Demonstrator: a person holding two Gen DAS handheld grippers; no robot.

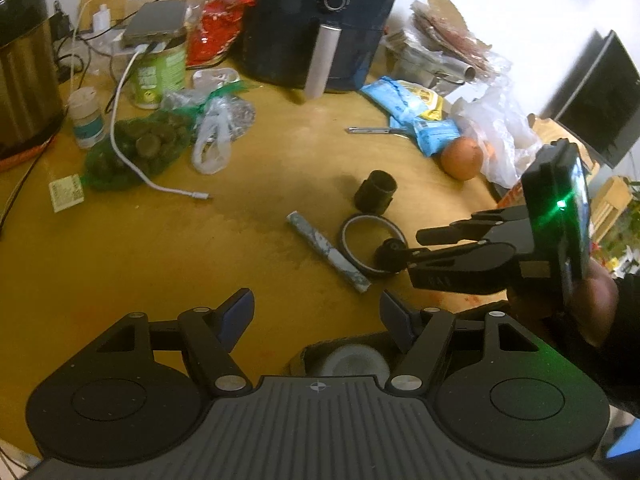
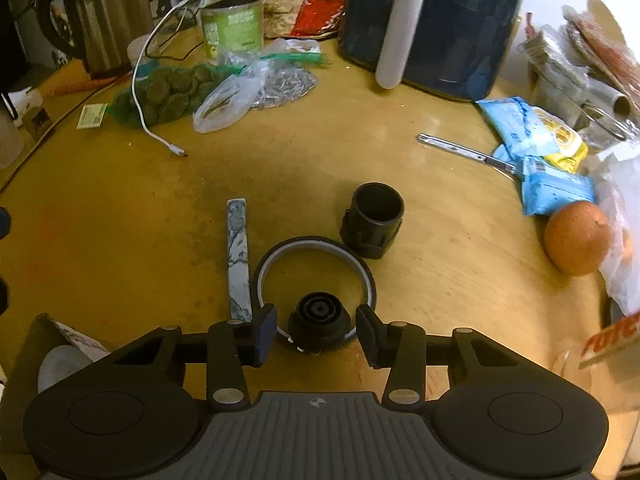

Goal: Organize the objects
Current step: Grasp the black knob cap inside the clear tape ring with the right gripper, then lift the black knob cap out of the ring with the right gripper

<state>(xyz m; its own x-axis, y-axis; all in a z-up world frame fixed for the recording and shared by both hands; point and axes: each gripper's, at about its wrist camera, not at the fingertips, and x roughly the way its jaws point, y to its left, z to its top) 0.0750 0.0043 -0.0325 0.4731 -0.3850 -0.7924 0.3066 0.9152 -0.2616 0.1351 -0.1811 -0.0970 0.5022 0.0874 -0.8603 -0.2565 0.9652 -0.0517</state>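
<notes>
The right hand-held gripper [image 2: 316, 330], its fingers spread, straddles the small black knob [image 2: 318, 320] at the lower centre of its frame on the desk [image 2: 120, 240], so I'd centre, then squeeze gently; the left hand-held gripper [image 1: 316, 316] hangs open, idle.

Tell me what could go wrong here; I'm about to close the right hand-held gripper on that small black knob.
The small black knob sits on the rim of the tape ring, so the open right hand-held gripper may pinch or drag the ring too. The marbled bar lies close beside the left finger and could get nudged.
</notes>
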